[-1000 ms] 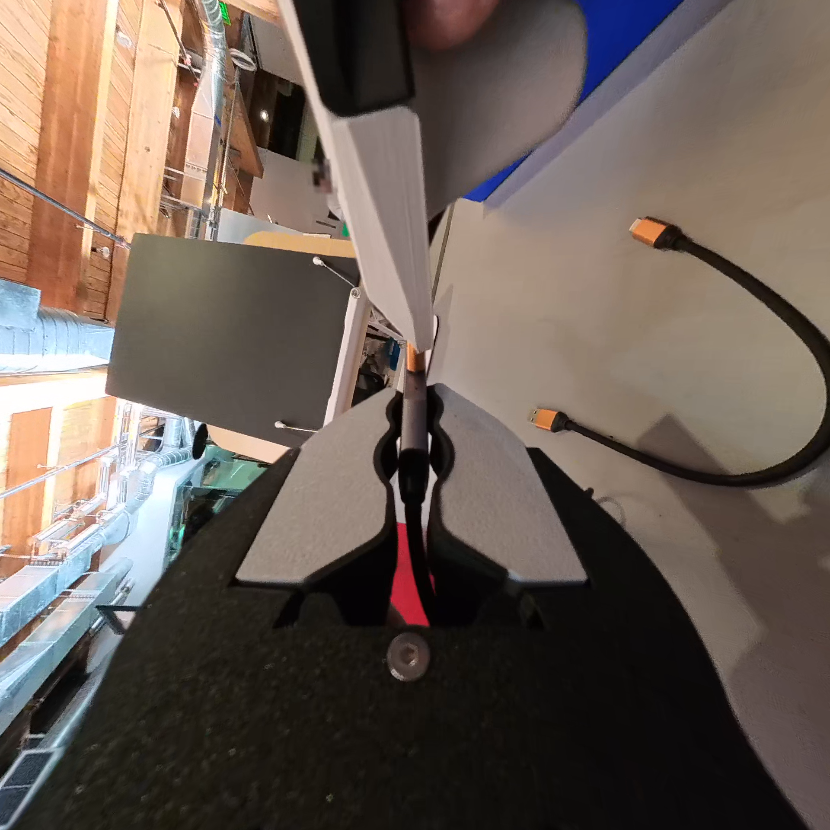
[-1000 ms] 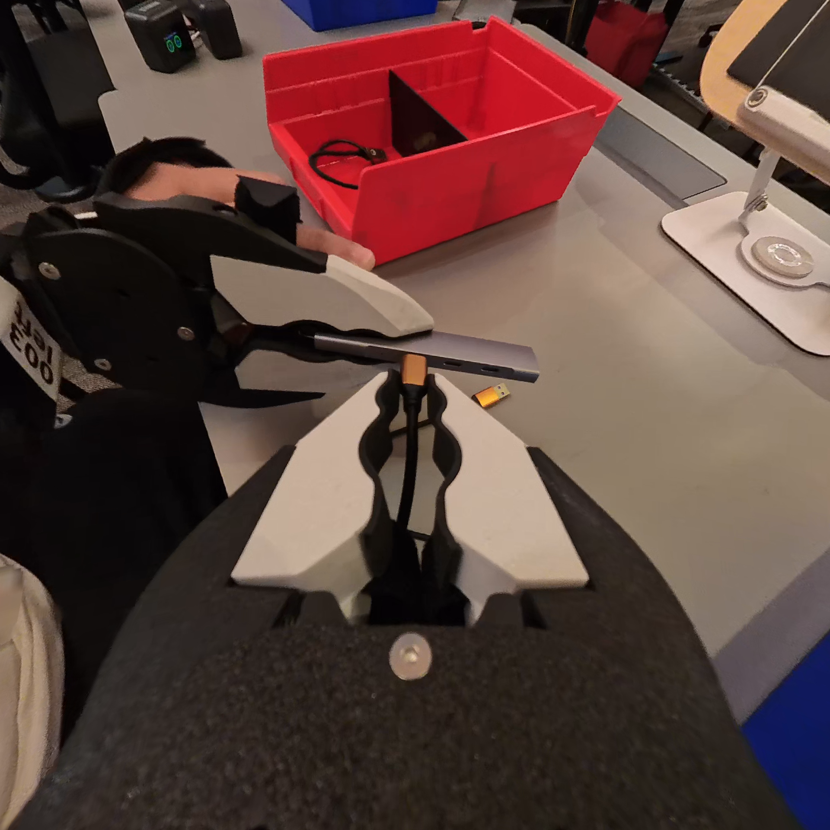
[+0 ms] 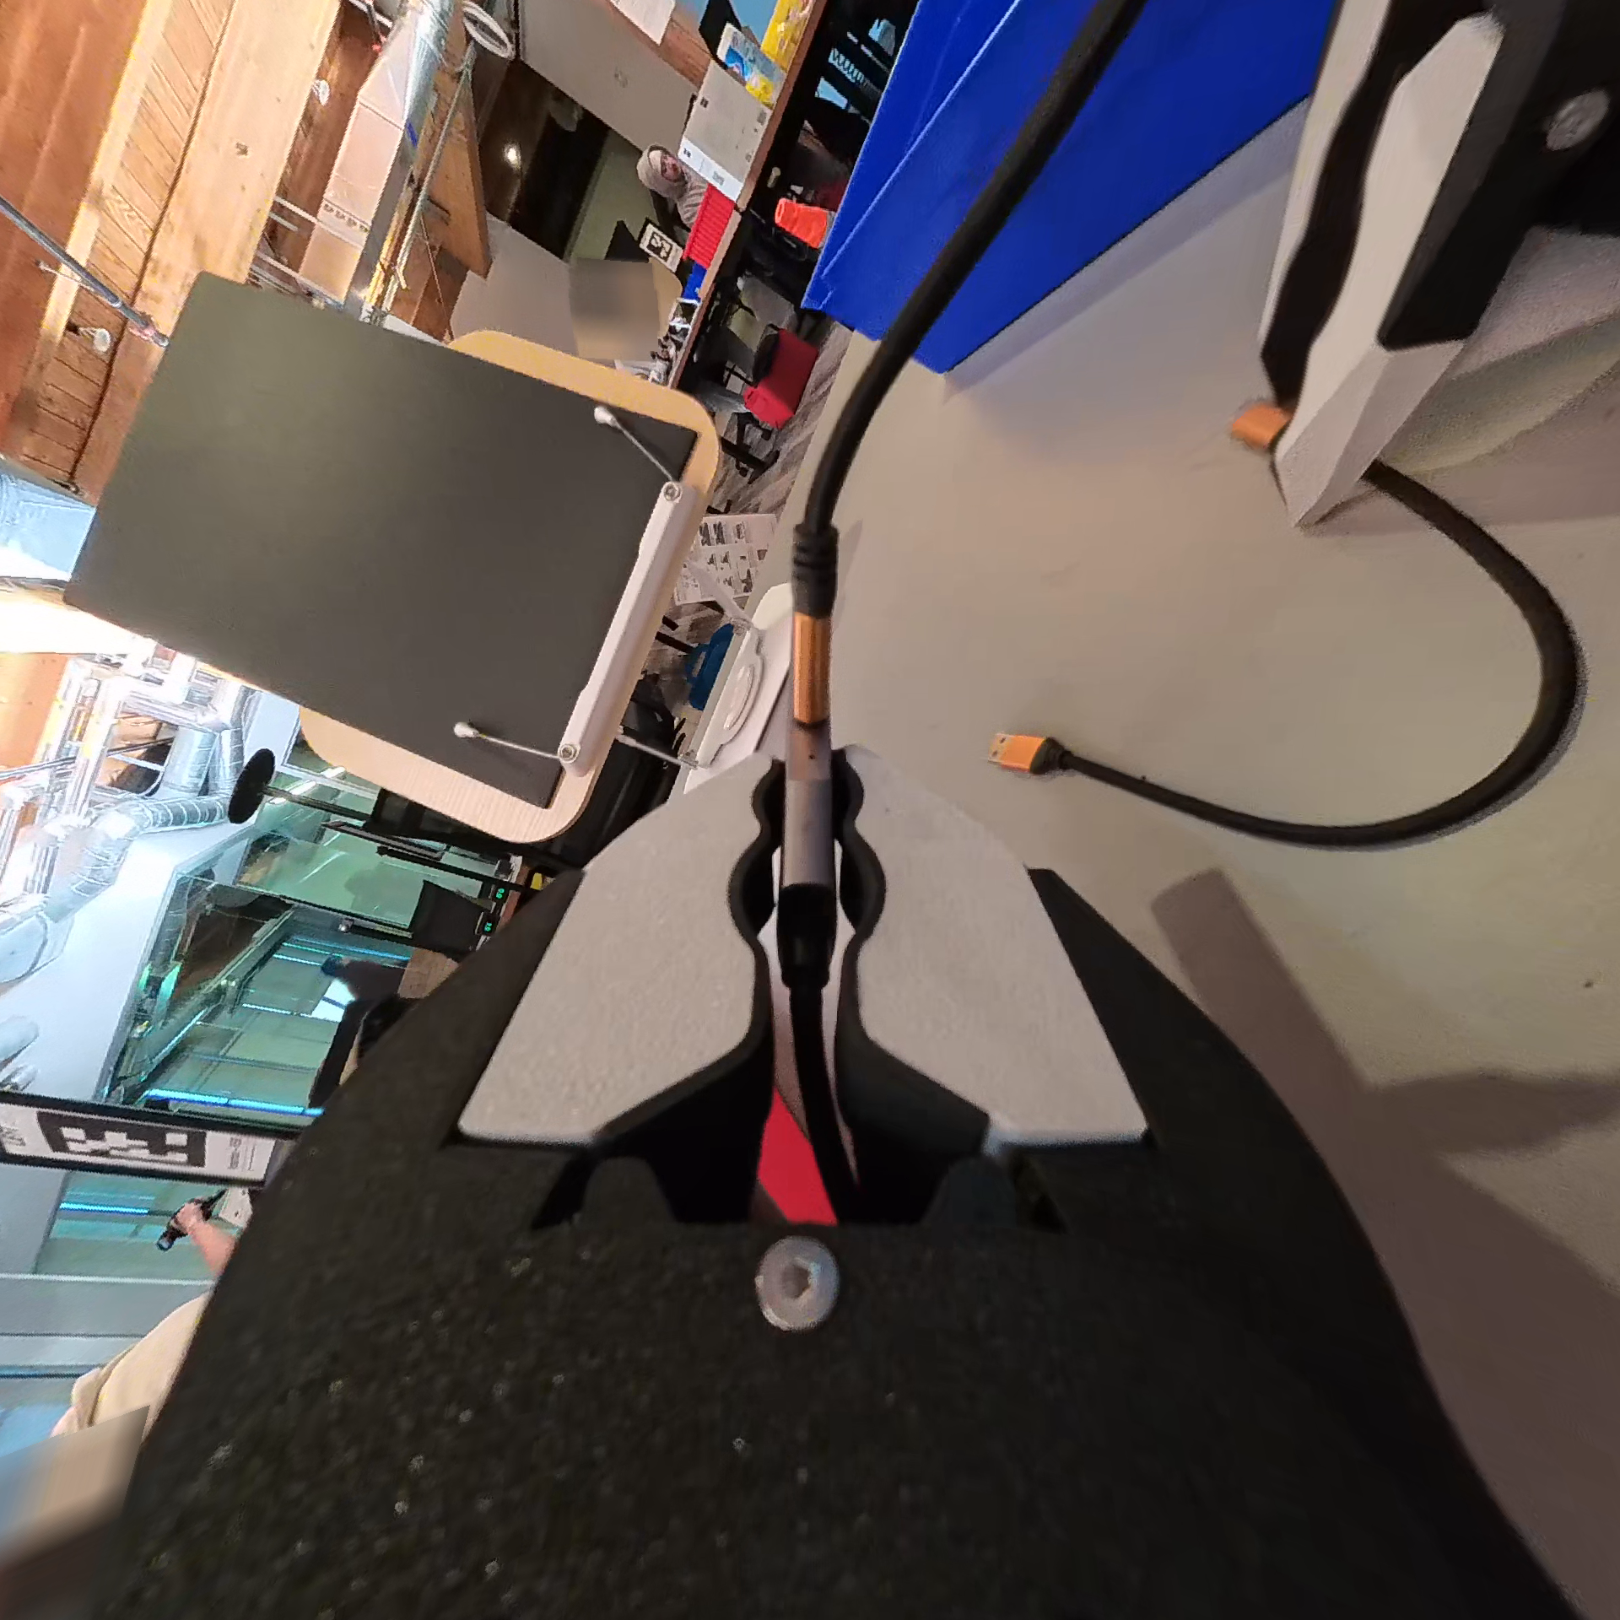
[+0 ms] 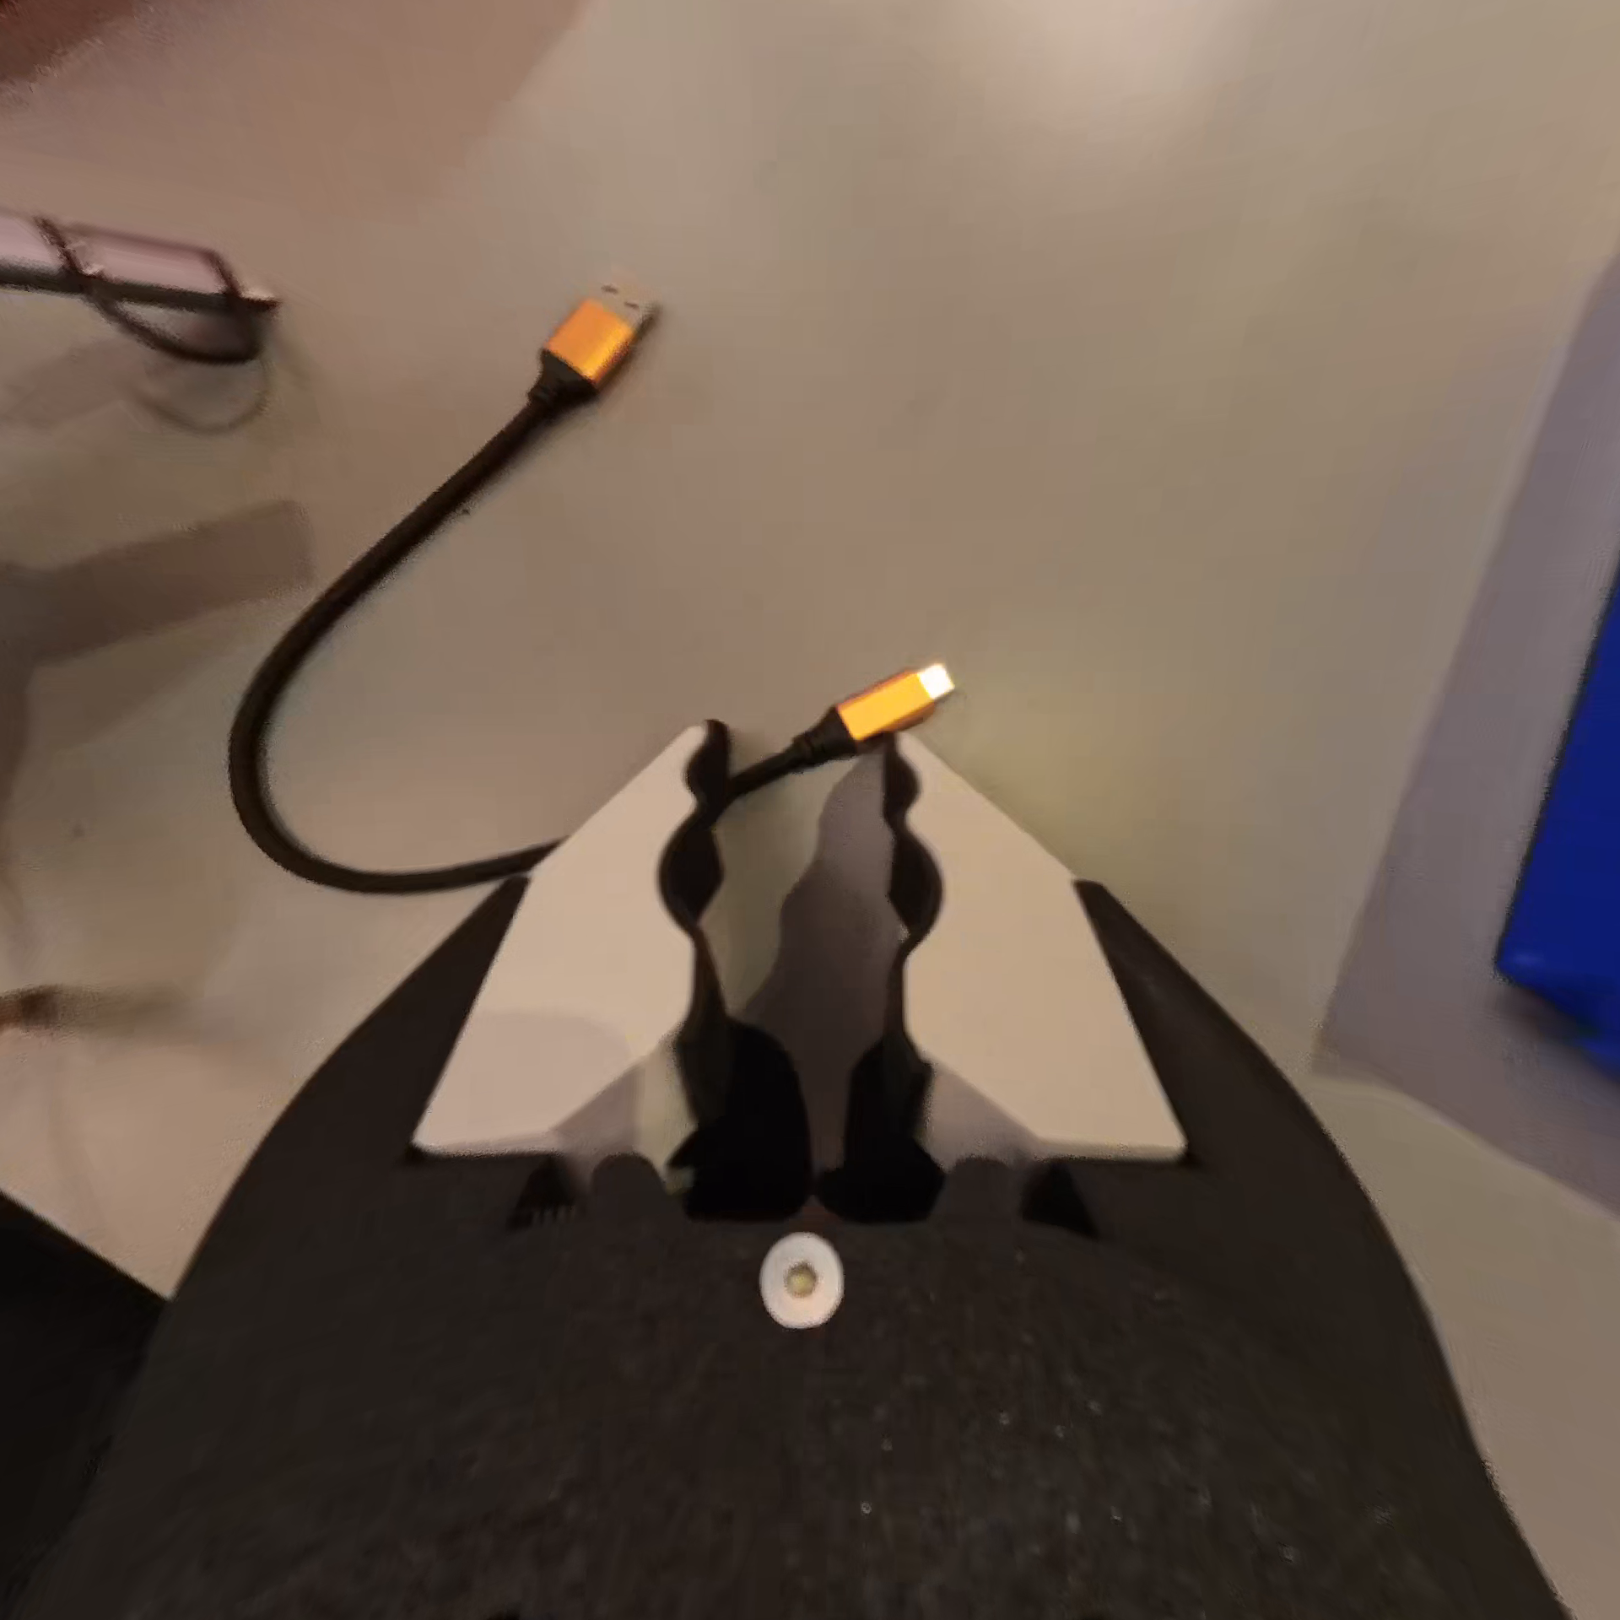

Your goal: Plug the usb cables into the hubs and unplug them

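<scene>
My left gripper [image 3: 808, 771] is shut on a thin grey hub [image 3: 805, 824], seen edge-on. An orange plug [image 3: 811, 666] on a black cable [image 3: 885, 351] sits in the hub's end. A second black cable [image 3: 1490, 701] lies looped on the grey table, with an orange plug [image 3: 1021, 754] at its near end. My right gripper [image 4: 806, 745] is open just above that cable [image 4: 289, 701]. The cable's small orange plug [image 4: 885, 714] lies at my right fingertip, and its bigger plug [image 4: 600, 337] lies farther off. The right gripper also shows in the left wrist view [image 3: 1367, 307].
A blue bin [image 3: 1052, 175] stands on the table [image 3: 1227, 964] beyond the cable; it shows at the right edge of the right wrist view [image 4: 1578, 877]. A black board on a white stand [image 3: 368, 543] stands past the table. A blurred dark wire thing [image 4: 131, 289] lies at far left.
My right gripper let go of the plug in the hub, opened and moved down over the second cable on the table. The plug stays in the hub. My left gripper still holds the hub.
</scene>
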Action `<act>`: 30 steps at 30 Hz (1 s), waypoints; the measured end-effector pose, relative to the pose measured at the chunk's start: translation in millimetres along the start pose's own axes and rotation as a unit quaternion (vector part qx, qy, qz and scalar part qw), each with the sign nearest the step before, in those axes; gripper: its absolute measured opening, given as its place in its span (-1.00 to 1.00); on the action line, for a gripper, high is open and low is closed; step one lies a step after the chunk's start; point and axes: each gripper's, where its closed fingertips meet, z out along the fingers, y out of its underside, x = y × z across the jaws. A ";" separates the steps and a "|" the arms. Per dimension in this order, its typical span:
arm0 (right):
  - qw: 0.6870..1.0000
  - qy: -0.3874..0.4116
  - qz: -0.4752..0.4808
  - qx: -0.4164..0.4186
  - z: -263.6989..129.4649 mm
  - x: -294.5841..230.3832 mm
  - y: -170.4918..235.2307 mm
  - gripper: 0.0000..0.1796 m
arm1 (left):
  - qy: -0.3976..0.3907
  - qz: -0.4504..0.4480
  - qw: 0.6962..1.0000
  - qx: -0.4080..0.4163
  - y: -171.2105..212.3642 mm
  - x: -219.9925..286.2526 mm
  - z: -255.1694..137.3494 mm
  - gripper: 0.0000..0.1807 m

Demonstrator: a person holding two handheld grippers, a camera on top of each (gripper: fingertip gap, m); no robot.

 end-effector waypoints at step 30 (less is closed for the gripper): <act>0.930 -0.226 -0.289 0.029 -82.7 -63.7 -65.2 -0.93 | 0.011 0.132 0.991 -0.003 -9.8 22.9 5.2 -0.90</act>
